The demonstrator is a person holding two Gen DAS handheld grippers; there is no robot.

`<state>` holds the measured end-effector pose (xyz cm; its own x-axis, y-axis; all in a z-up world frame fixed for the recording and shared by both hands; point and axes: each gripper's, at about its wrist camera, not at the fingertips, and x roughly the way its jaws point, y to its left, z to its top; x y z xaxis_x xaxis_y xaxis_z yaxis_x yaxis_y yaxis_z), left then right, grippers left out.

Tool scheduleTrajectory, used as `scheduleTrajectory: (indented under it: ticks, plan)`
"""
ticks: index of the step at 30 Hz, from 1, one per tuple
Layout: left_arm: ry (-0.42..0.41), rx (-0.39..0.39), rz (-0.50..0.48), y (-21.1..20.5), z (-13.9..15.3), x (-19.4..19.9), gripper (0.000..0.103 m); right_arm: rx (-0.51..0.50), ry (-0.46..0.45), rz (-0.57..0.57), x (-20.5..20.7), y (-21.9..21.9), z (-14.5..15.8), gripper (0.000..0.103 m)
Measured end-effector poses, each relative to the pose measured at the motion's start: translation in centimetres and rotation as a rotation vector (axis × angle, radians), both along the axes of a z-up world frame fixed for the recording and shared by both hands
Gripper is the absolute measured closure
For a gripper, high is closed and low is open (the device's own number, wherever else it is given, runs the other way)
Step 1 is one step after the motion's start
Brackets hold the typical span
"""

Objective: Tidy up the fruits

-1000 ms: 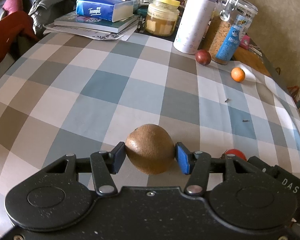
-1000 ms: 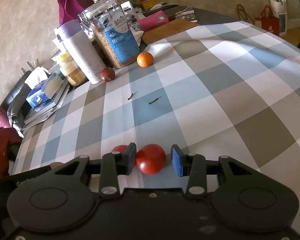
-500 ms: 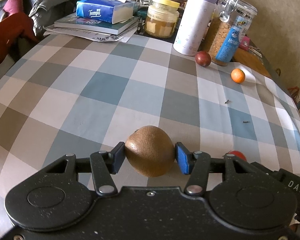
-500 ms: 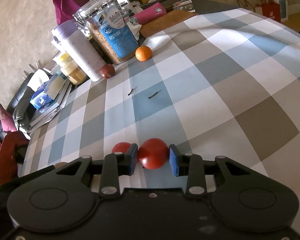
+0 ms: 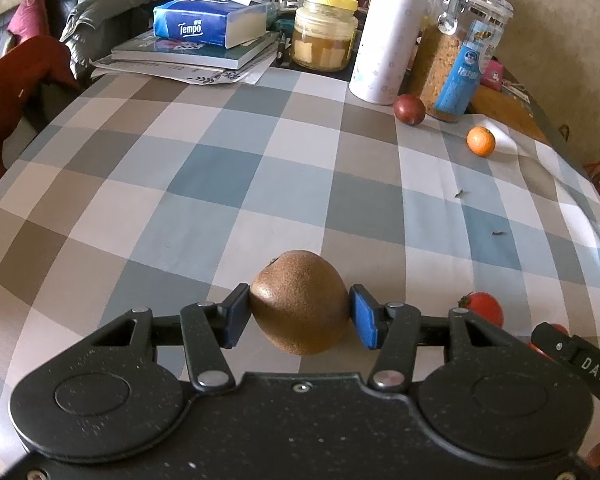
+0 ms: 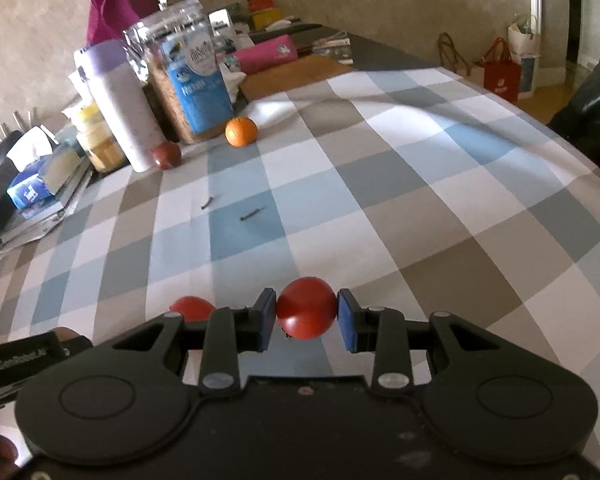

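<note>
My left gripper [image 5: 298,312] is shut on a brown kiwi [image 5: 298,300] and holds it just above the checked tablecloth [image 5: 236,184]. My right gripper [image 6: 306,316] is shut on a red tomato [image 6: 306,312], lifted a little off the cloth. A second red tomato [image 6: 192,308] lies on the cloth to its left; it also shows in the left wrist view [image 5: 485,307]. A small orange [image 6: 241,131] and a dark red plum [image 6: 167,155] lie at the far side, also seen in the left wrist view as orange [image 5: 481,141] and plum [image 5: 409,109].
At the far edge stand a white bottle with a purple lid [image 5: 388,36], a clear cereal jar [image 5: 460,52], a yellow-lidded jar [image 5: 325,38] and a tissue box on books [image 5: 208,24]. Two small dark stems [image 6: 252,213] lie mid-cloth. A wooden board [image 6: 296,76] lies behind.
Both grippers have risen slightly with their fruit still held. The right gripper closed onto the tomato and lifted it off the cloth; the view tilted up.
</note>
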<state>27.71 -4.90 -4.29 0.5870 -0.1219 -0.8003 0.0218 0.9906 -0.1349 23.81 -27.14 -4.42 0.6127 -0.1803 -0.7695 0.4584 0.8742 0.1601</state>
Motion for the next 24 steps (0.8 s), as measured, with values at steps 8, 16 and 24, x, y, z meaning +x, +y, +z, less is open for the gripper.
scheduleTrajectory:
  ticks: [8,16,24]
  plan:
    - [0.020,-0.020,-0.001,0.5,0.2,0.1,0.044,-0.047,0.007,0.016,0.2,0.8,-0.1,0.068]
    - [0.011,-0.017,-0.007,0.5,0.5,-0.3,0.045,-0.096,0.024,0.033,0.5,1.5,-0.4,0.068]
    - [-0.003,-0.001,-0.012,0.2,0.7,-0.5,0.045,-0.089,0.024,0.038,0.4,1.5,-0.6,0.068]
